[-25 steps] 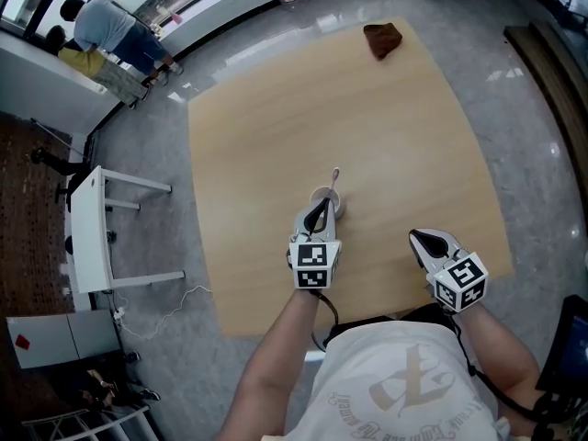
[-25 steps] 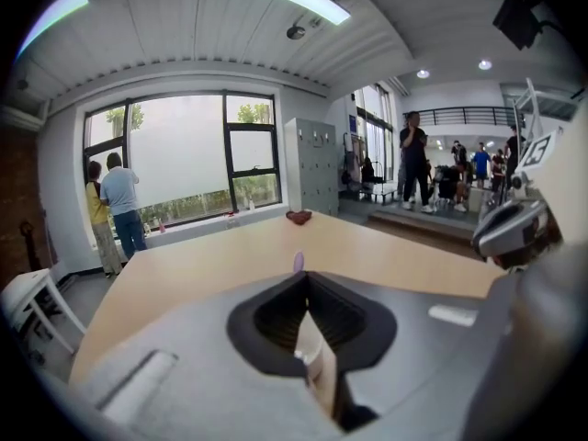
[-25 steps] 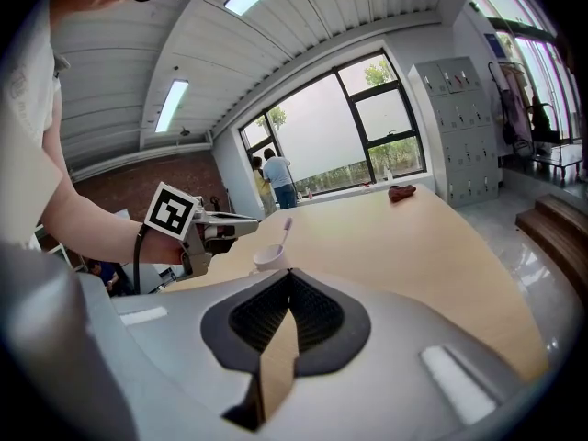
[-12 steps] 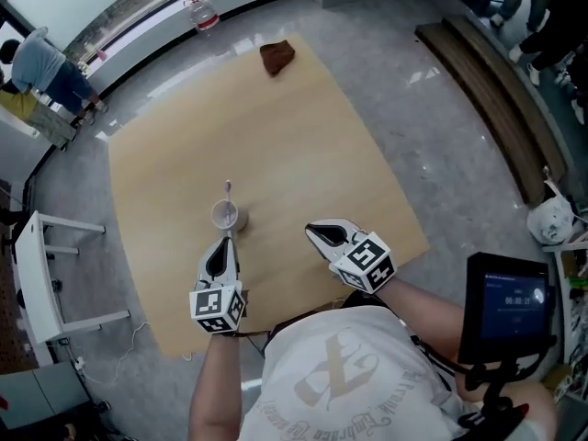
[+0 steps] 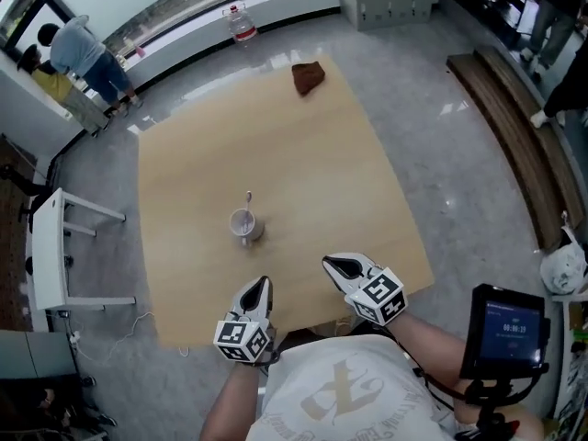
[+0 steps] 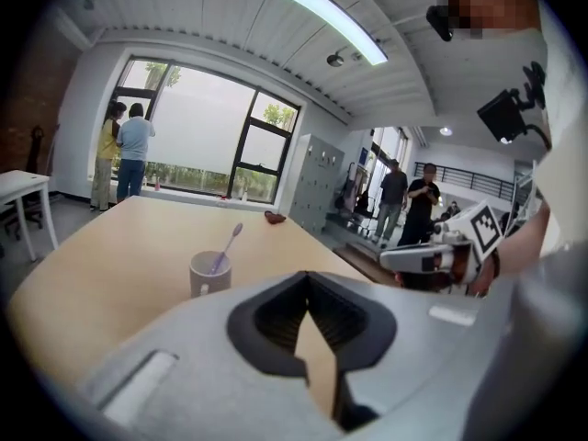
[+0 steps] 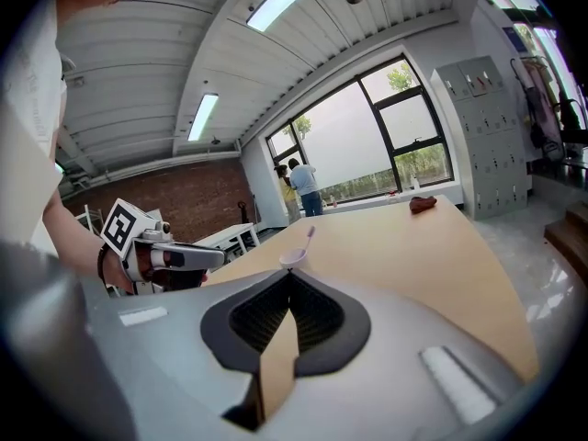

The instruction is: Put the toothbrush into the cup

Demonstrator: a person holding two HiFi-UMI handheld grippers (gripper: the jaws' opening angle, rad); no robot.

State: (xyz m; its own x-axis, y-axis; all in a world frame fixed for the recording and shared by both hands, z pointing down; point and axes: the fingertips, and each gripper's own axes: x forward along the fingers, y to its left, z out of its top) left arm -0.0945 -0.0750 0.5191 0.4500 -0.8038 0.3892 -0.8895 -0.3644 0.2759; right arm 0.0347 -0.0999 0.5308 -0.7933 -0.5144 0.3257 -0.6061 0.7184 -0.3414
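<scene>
A white cup stands upright on the wooden table, with a purple toothbrush leaning inside it, head up. My left gripper hovers near the table's front edge, a short way behind the cup, shut and holding nothing. My right gripper sits beside it to the right, also shut and holding nothing. In the left gripper view the cup and toothbrush are ahead of the left gripper. In the right gripper view the cup shows small beyond the right gripper.
A brown lump lies at the table's far corner. A water bottle stands on the floor beyond. A white side table is at the left, a bench at the right, a screen near my right arm. People stand by the window.
My left gripper has drawn back from the cup toward the front edge. The toothbrush stays in the cup. The right gripper has shifted left, closer to the left one.
</scene>
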